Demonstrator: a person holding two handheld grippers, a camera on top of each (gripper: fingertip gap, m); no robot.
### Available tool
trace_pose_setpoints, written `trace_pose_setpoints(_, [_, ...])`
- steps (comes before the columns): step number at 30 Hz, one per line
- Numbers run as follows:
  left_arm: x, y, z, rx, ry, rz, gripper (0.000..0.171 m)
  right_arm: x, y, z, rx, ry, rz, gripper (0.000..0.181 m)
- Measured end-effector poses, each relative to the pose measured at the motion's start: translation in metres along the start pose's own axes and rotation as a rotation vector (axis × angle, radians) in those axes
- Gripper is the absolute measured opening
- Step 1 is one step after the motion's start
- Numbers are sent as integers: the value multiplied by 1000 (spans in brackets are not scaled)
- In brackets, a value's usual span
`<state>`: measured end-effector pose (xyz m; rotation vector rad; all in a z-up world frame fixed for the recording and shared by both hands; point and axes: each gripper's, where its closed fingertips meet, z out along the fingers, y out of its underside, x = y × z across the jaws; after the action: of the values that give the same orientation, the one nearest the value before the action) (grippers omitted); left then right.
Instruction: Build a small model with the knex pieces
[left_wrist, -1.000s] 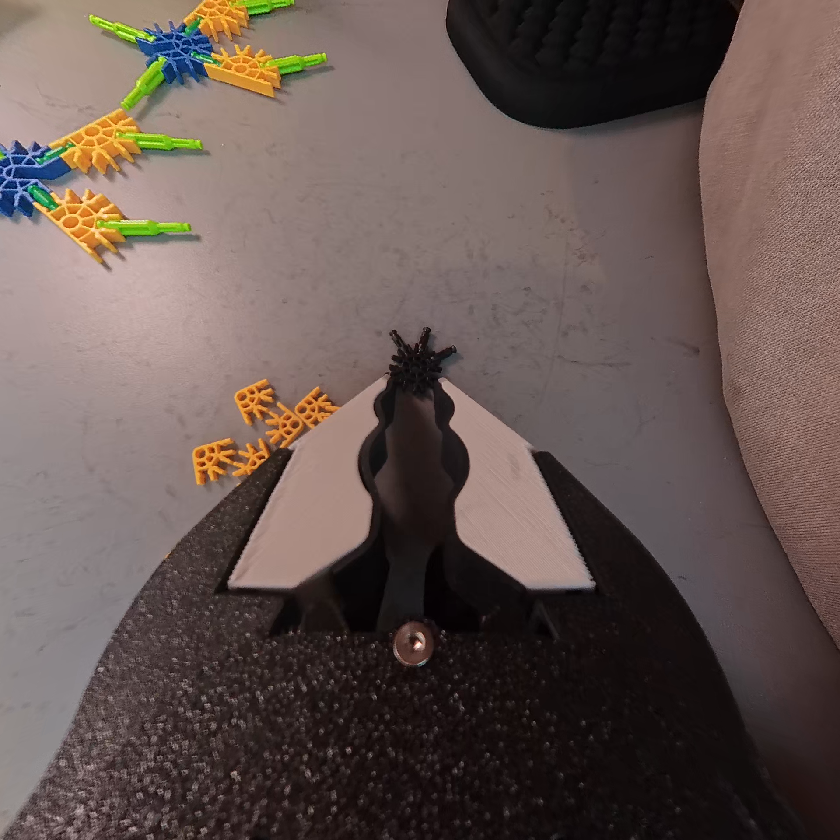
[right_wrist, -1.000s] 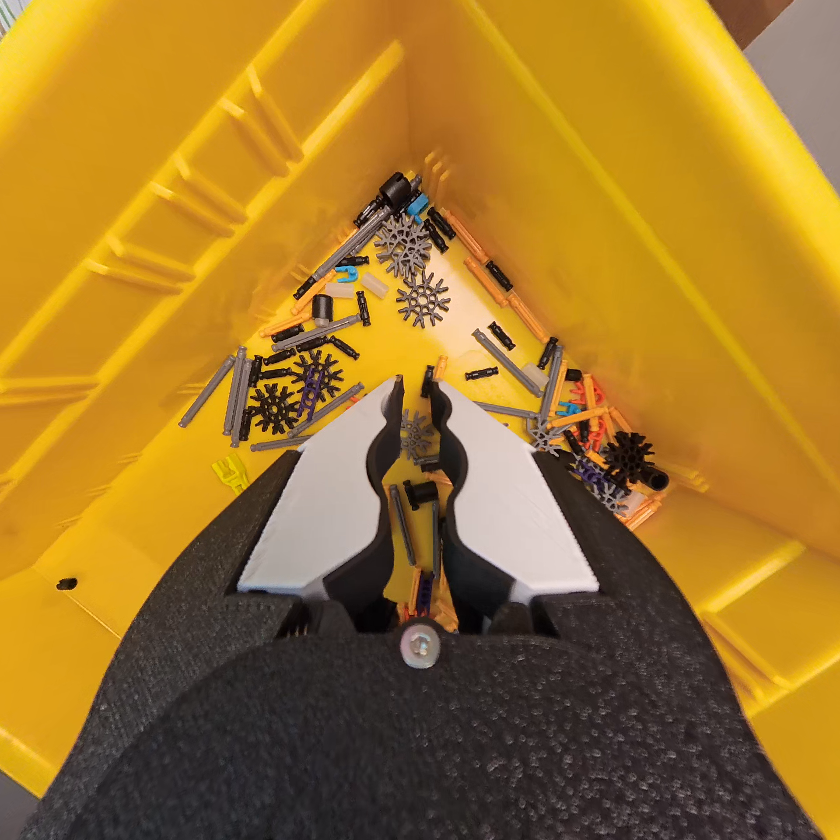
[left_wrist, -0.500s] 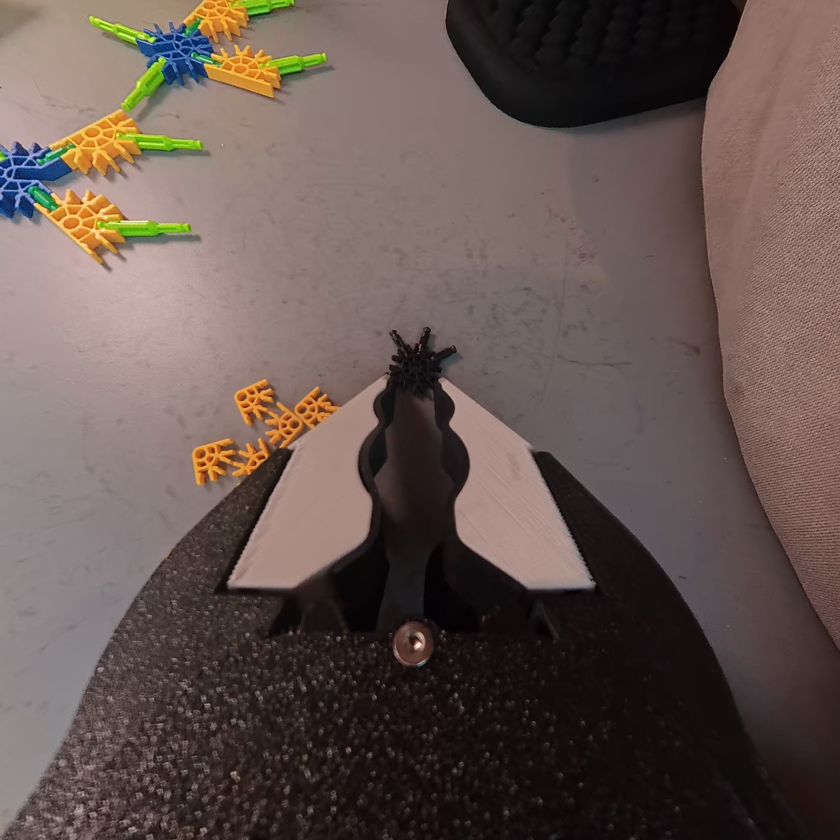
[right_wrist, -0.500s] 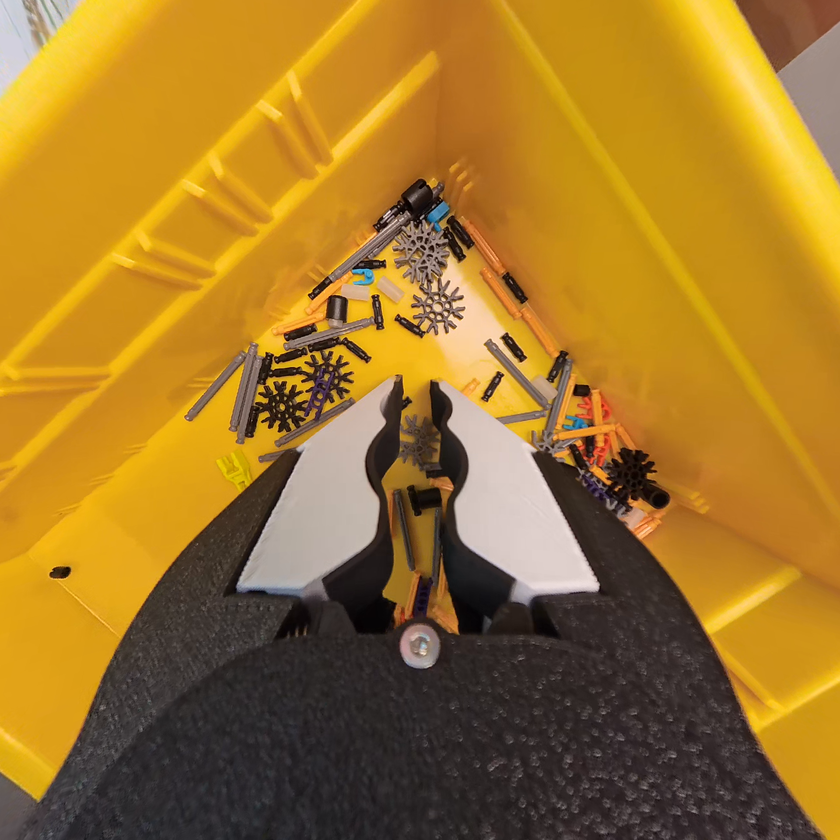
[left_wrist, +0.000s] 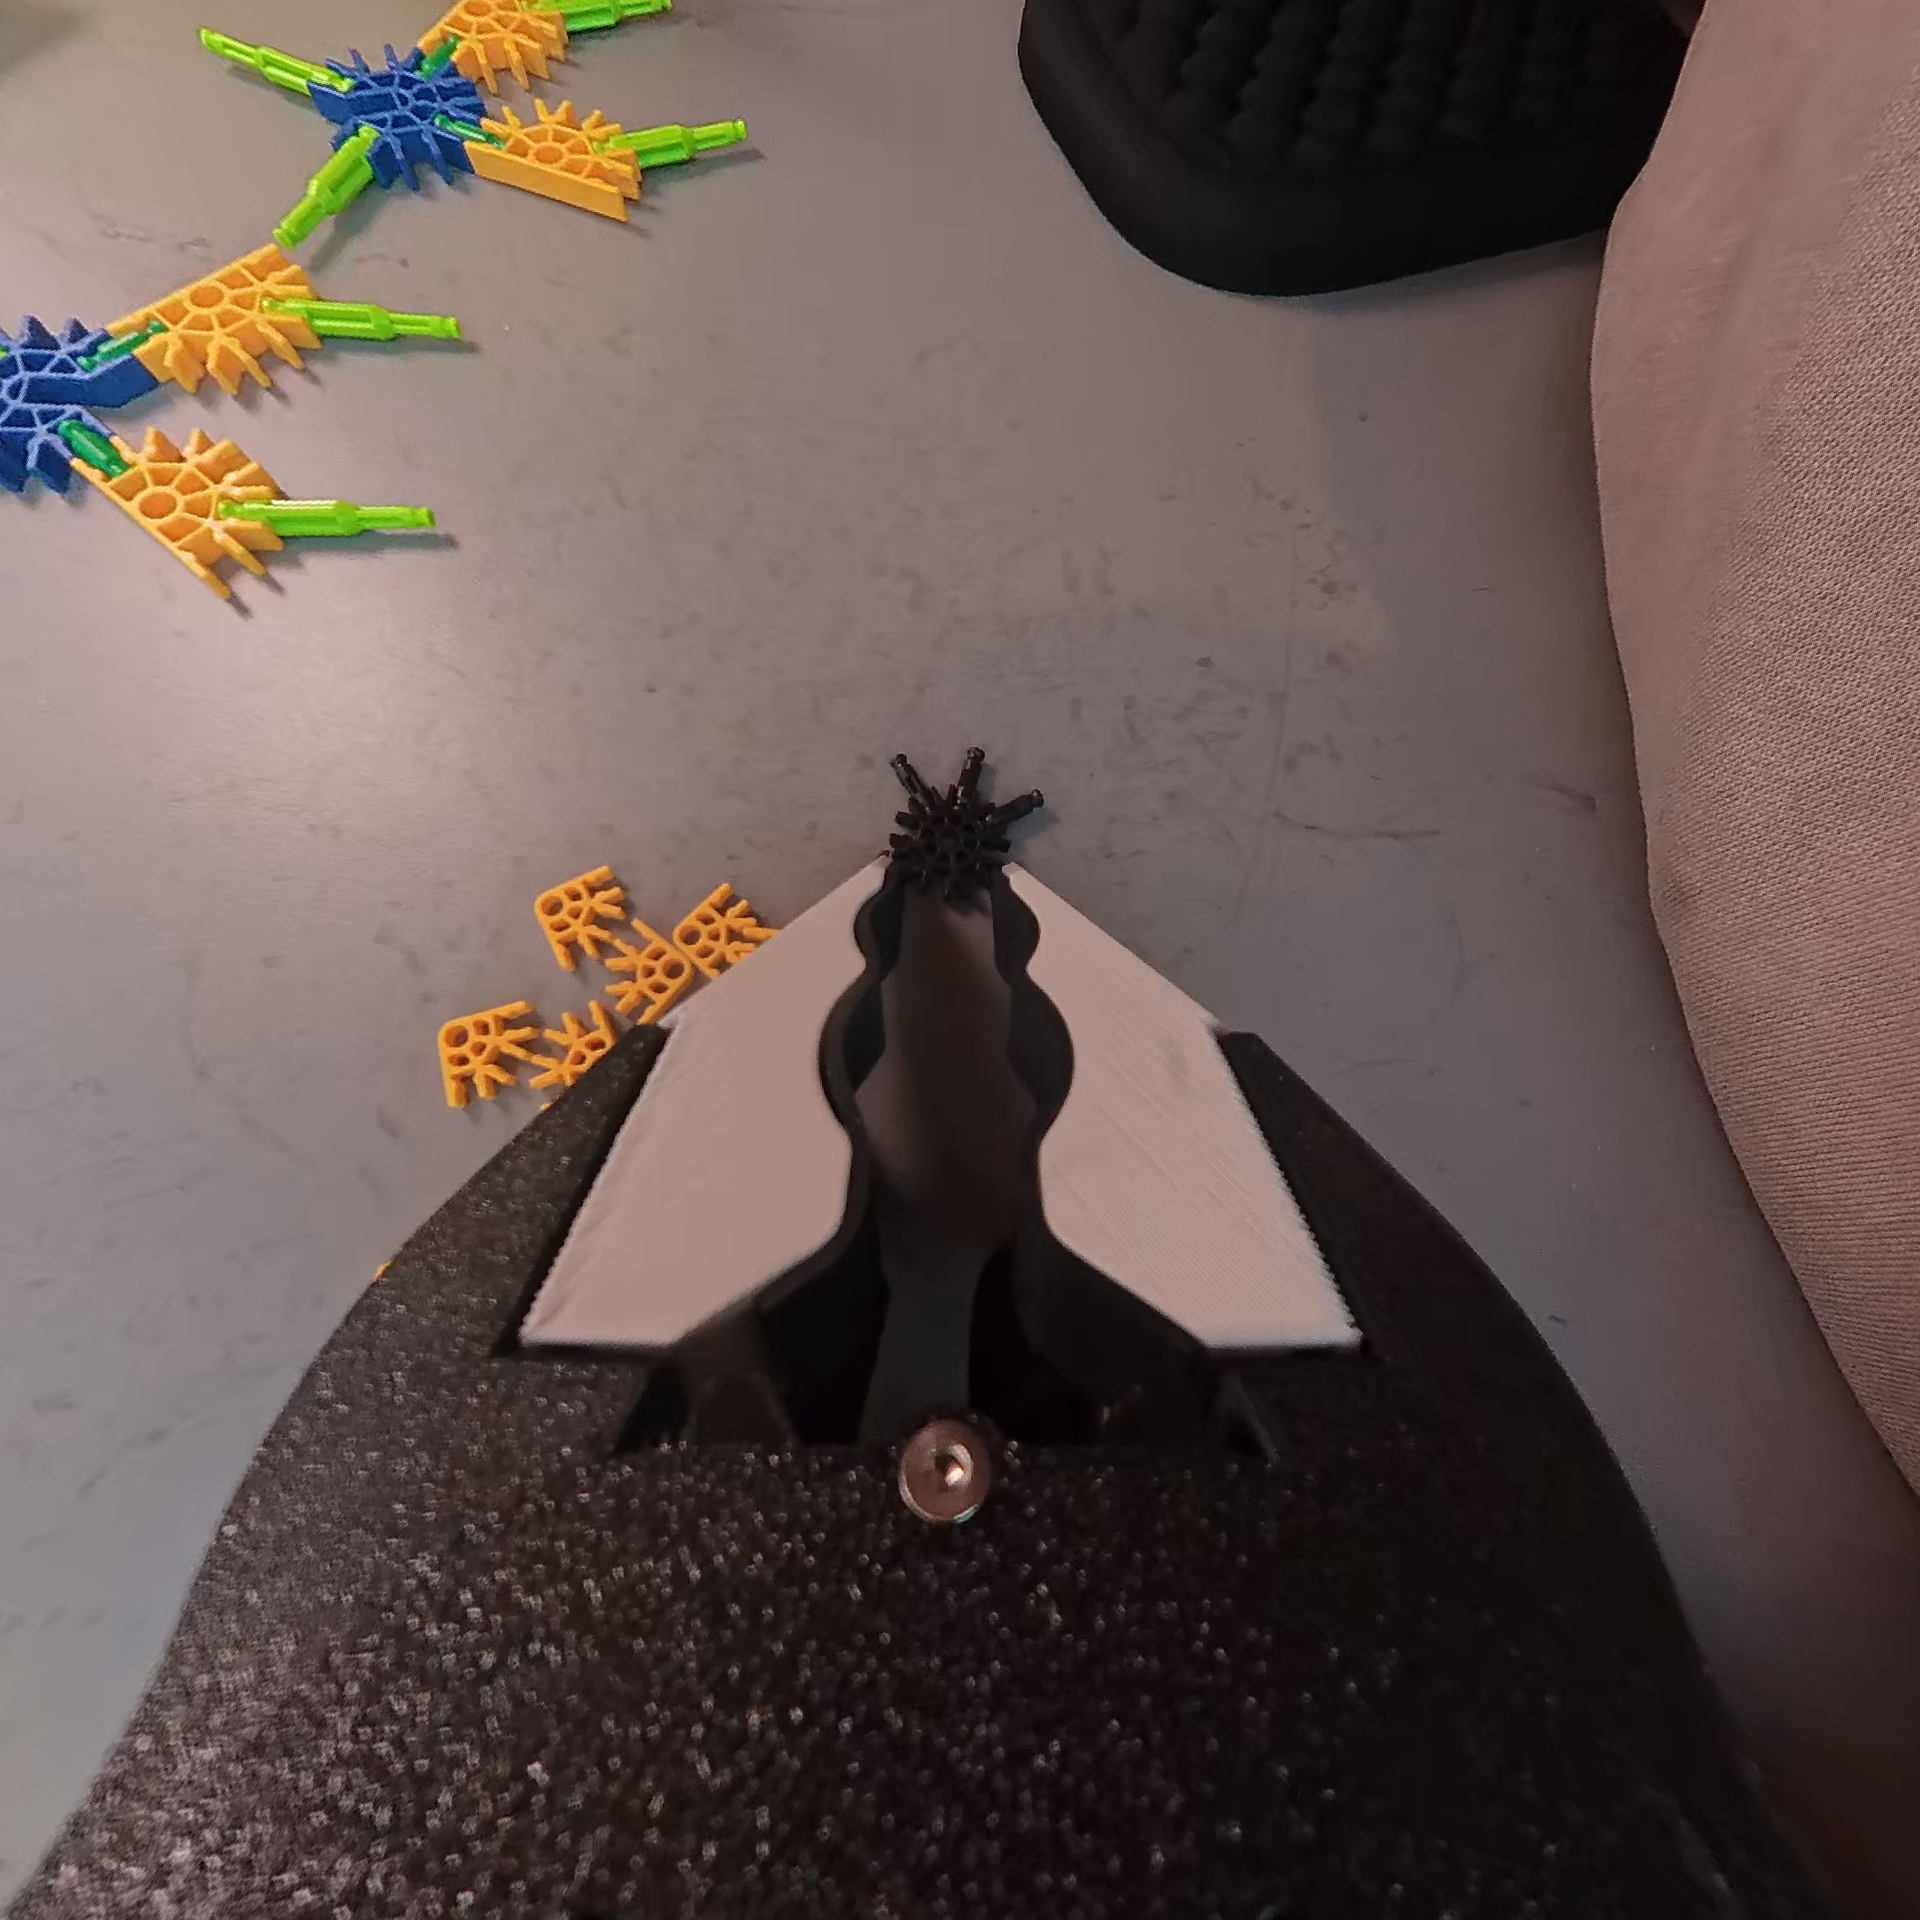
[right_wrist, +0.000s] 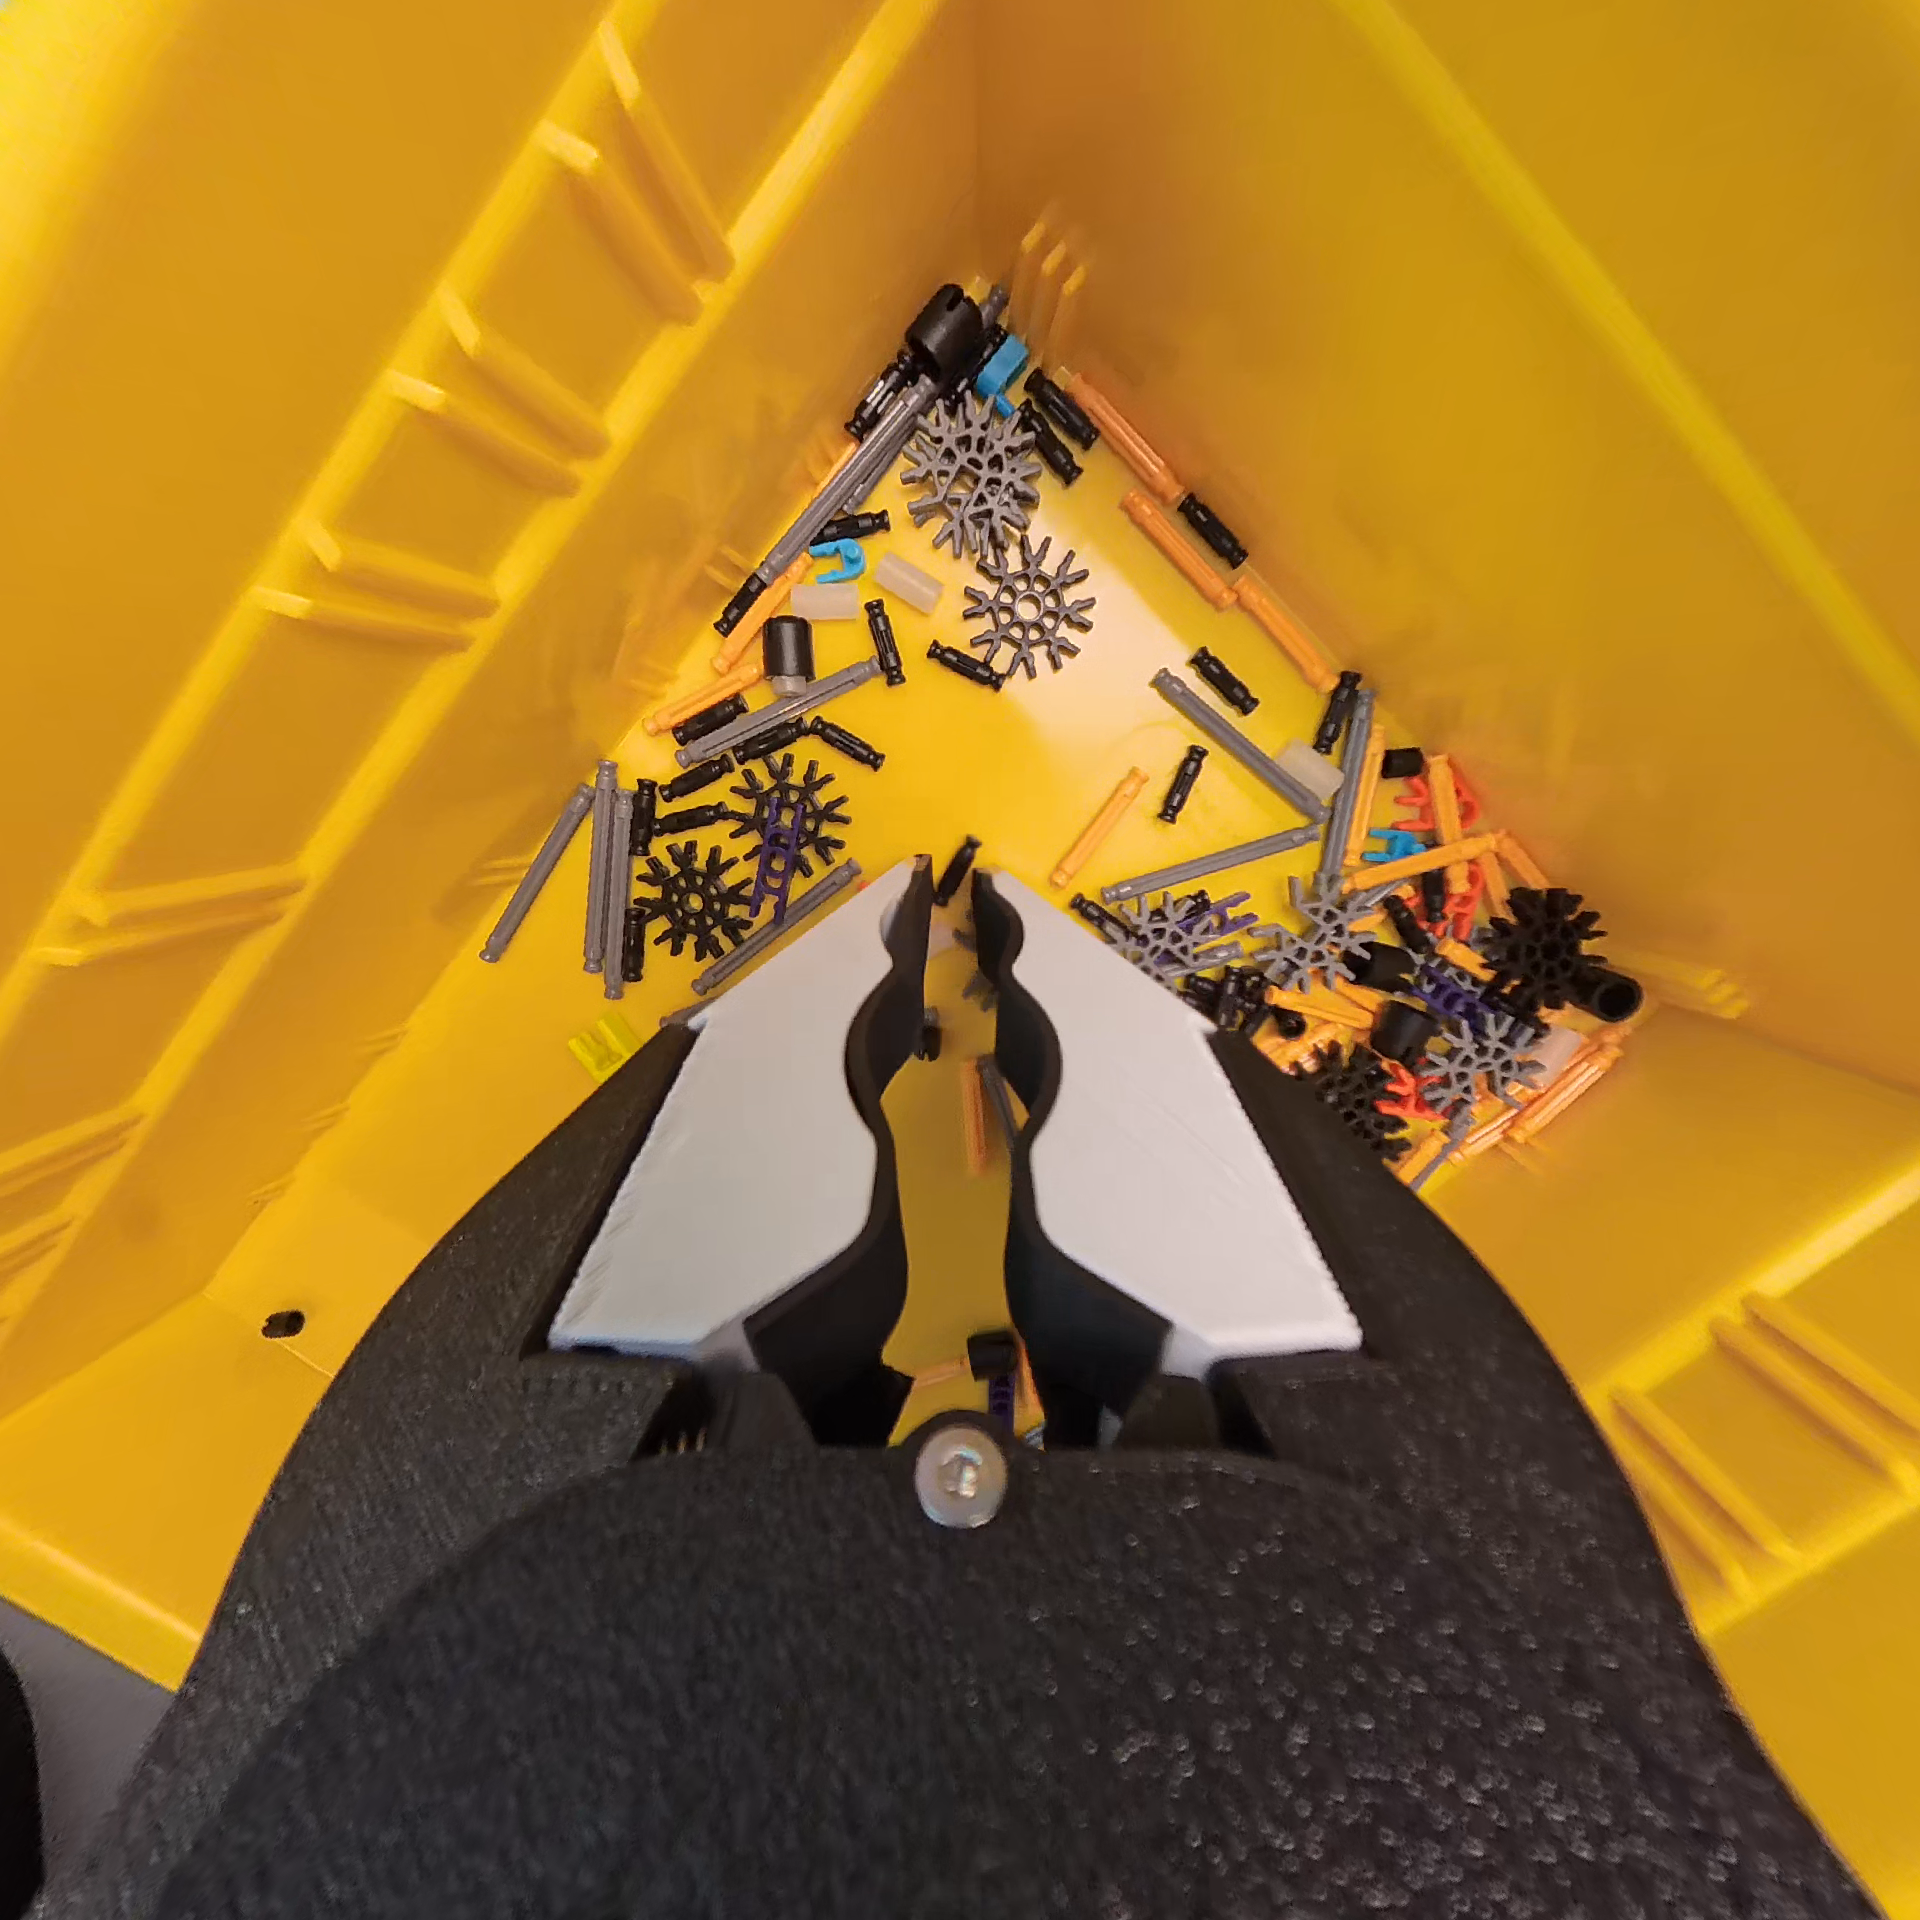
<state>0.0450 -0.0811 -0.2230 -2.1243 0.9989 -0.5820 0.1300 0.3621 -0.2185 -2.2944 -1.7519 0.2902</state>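
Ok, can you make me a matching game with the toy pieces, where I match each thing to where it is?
Things:
1. black spiky connector
2. loose orange pieces
3. grey snowflake pieces
4. black textured pad

Places:
A. far corner of the yellow bin
B. top of the grey table
C. pinched in the left gripper
D. on the table, left of that gripper

Pairs: 1-C, 2-D, 3-A, 4-B

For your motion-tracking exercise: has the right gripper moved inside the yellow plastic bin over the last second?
Yes. The right gripper has shifted toward the yellow plastic bin's left wall: the black spoked connectors there now lie nearer its fingertips.
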Motion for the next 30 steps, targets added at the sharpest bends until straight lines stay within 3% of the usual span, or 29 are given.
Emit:
trace_pose_setpoints(9, [0,0,0,-2,-12,13,17,-2,-1,-5,85,51,-10,1])
trace_pose_setpoints(12, [-1,0,0,-2,-25,27,17,-26,-25,-53,288,68,-47,0])
trace_pose_setpoints(15, [-1,0,0,-3,-30,33,17,-102,-43,-126,493,56,-224,1])
trace_pose_setpoints(18, [0,0,0,-2,-32,37,16,-222,-32,-152,557,-122,-414,0])
trace_pose_setpoints(21, [0,0,0,-1,-46,59,16,-326,1,-120,474,-283,-604,1])
trace_pose_setpoints(24, [7,1,0,-3,-14,83,16,-398,33,-76,398,-444,-762,0])
trace_pose_setpoints(30, [18,1,2,-15,114,169,16,-444,51,-24,271,-535,-996,1])
